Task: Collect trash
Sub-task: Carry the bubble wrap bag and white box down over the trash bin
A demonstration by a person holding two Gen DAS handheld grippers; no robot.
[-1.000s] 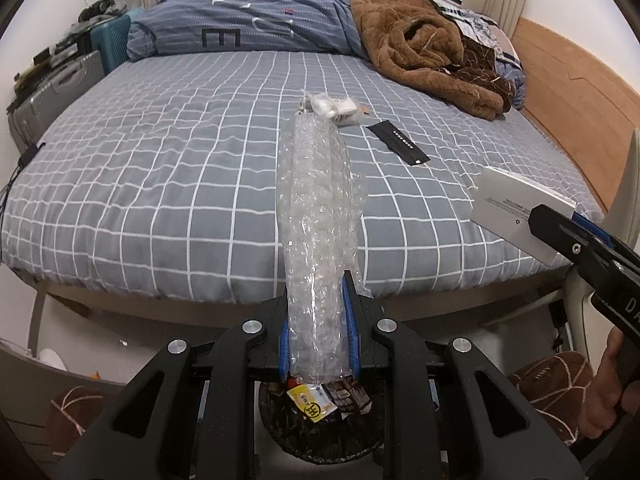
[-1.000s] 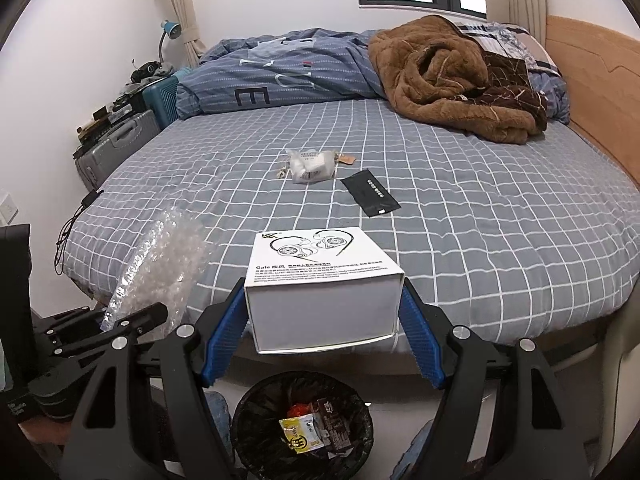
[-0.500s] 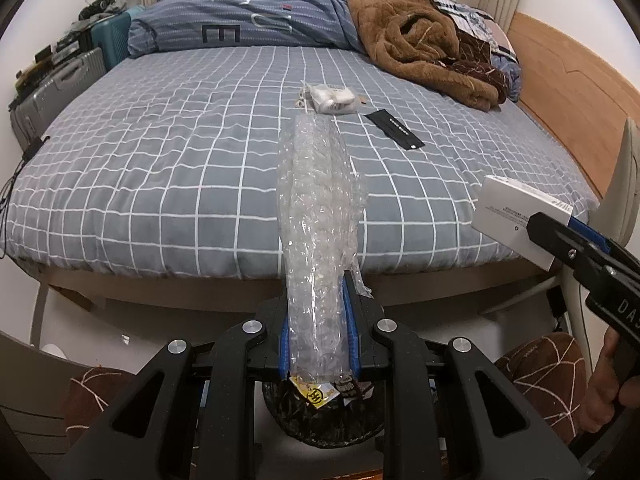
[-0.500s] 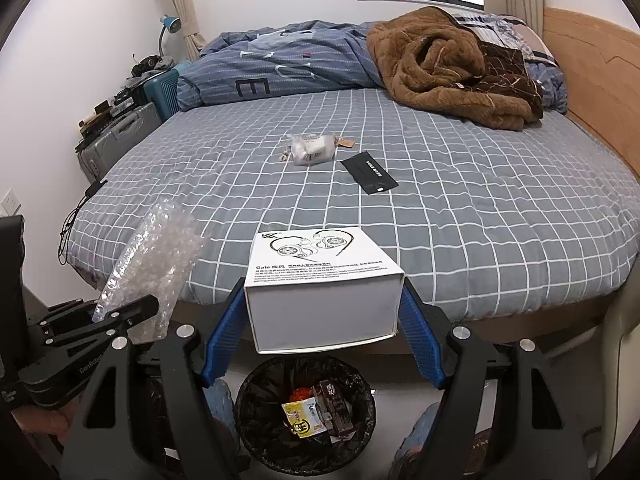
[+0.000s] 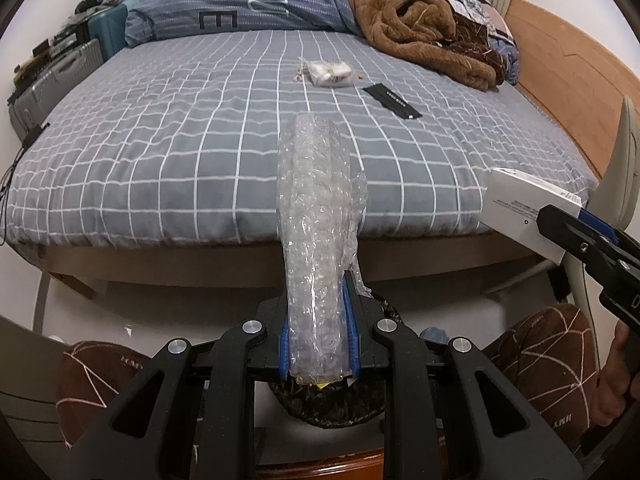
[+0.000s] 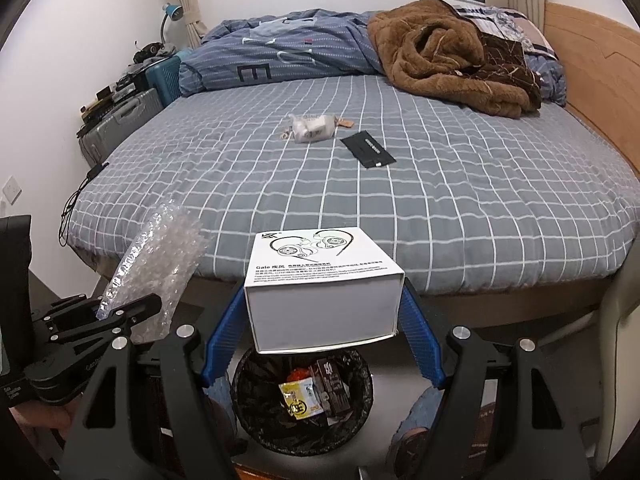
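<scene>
My left gripper (image 5: 318,320) is shut on a long clear roll of bubble wrap (image 5: 318,224) that sticks up and forward over the bed's edge; the same bubble wrap (image 6: 160,264) shows at the lower left of the right wrist view. My right gripper (image 6: 322,320) is shut on a white earphone box (image 6: 322,286), held between its blue pads. A round black-lined trash bin (image 6: 302,398) with wrappers inside stands on the floor right below the box. In the left wrist view the bin (image 5: 332,400) is mostly hidden under the gripper.
A grey checked bed (image 6: 440,184) fills both views. On it lie a small white plastic packet (image 6: 312,128) and a flat black card (image 6: 368,149). A brown blanket (image 6: 448,56) and blue duvet lie at the far end. Suitcases (image 6: 120,128) stand left, wooden headboard right.
Both grippers have drawn back from the bed and sunk a little, each still holding its item. The bin has come further under them.
</scene>
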